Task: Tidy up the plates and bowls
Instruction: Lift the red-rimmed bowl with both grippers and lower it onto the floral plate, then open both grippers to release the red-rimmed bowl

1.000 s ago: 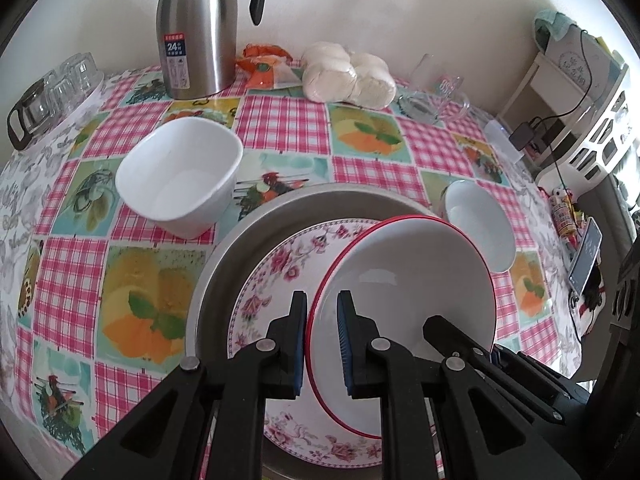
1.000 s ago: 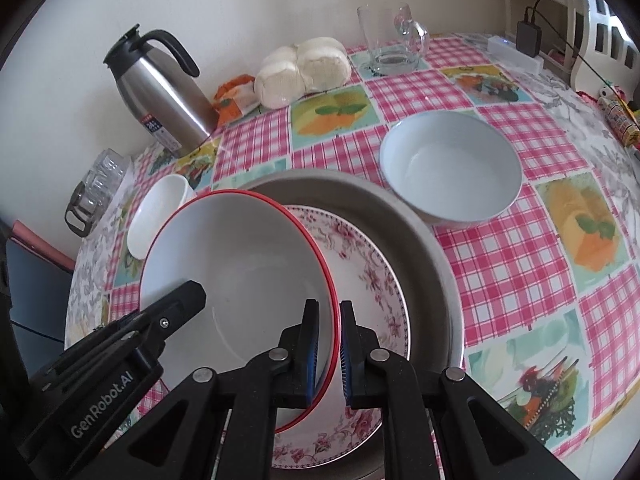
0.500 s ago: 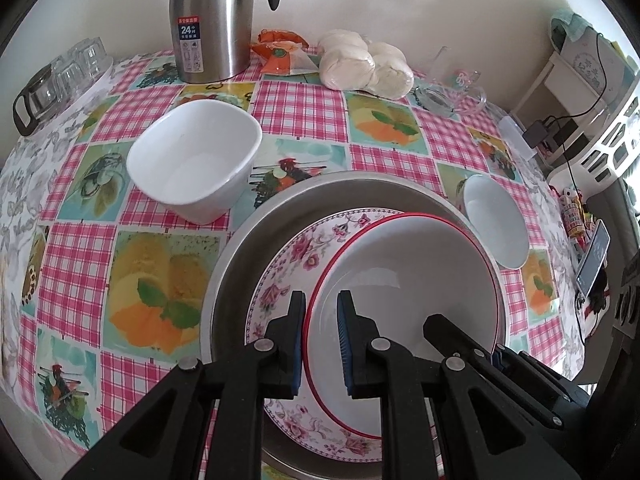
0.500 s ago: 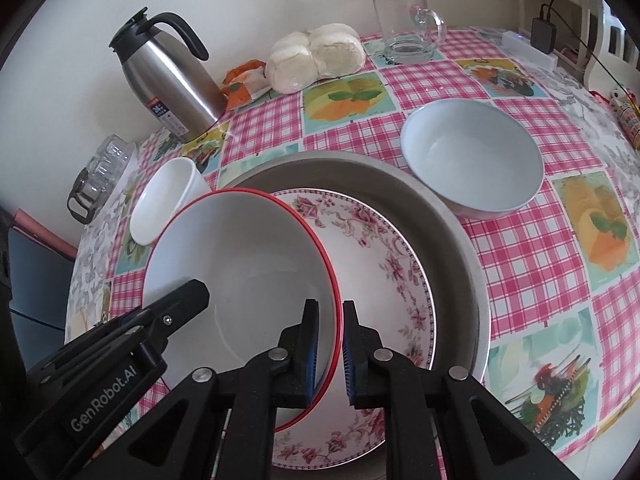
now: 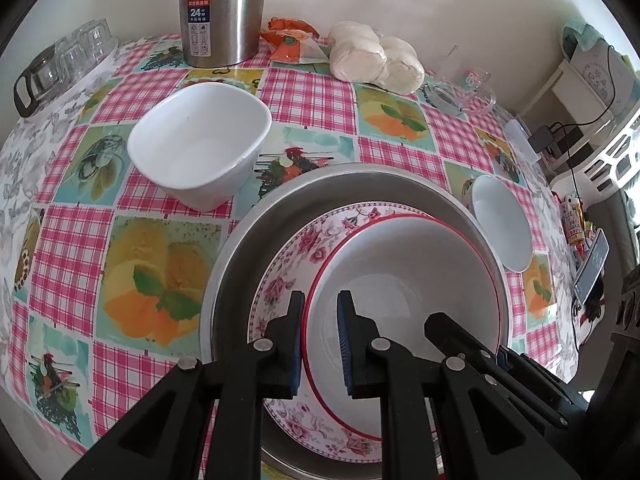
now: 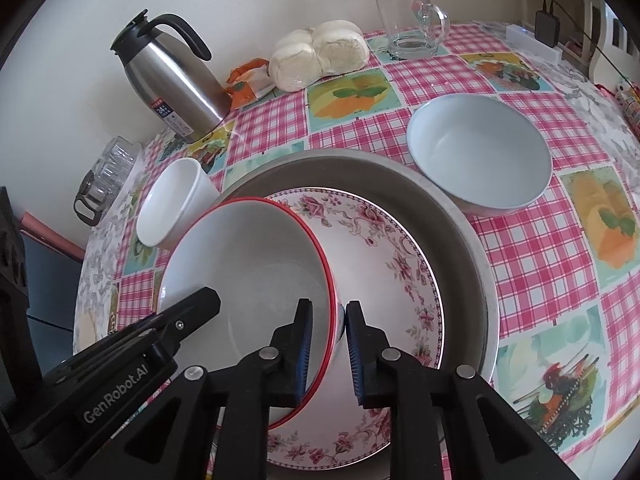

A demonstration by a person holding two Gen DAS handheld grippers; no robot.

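Observation:
A red-rimmed white bowl [image 5: 404,296] [image 6: 248,264] sits inside a floral plate [image 5: 296,252] [image 6: 384,248], which lies in a grey metal basin [image 5: 360,178] [image 6: 452,208]. My left gripper [image 5: 320,340] straddles the bowl's left rim, its jaws slightly parted around it. My right gripper [image 6: 326,348] straddles the bowl's right rim, its jaws also slightly parted, with a visible gap at the outer pad. A square white bowl [image 5: 200,140] [image 6: 176,204] stands left of the basin. A round pale bowl [image 5: 502,222] [image 6: 480,152] stands to its right.
A steel thermos [image 5: 224,8] [image 6: 168,76], an orange packet [image 5: 292,42], bagged buns [image 5: 376,60] [image 6: 320,52] and a glass mug [image 6: 408,24] stand along the back wall. A rack of glasses [image 5: 60,64] is at the back left. The table edge is on the right.
Both grippers lowered the red-rimmed bowl into the floral plate and their jaws have parted slightly from the rim. The views moved closer to the table.

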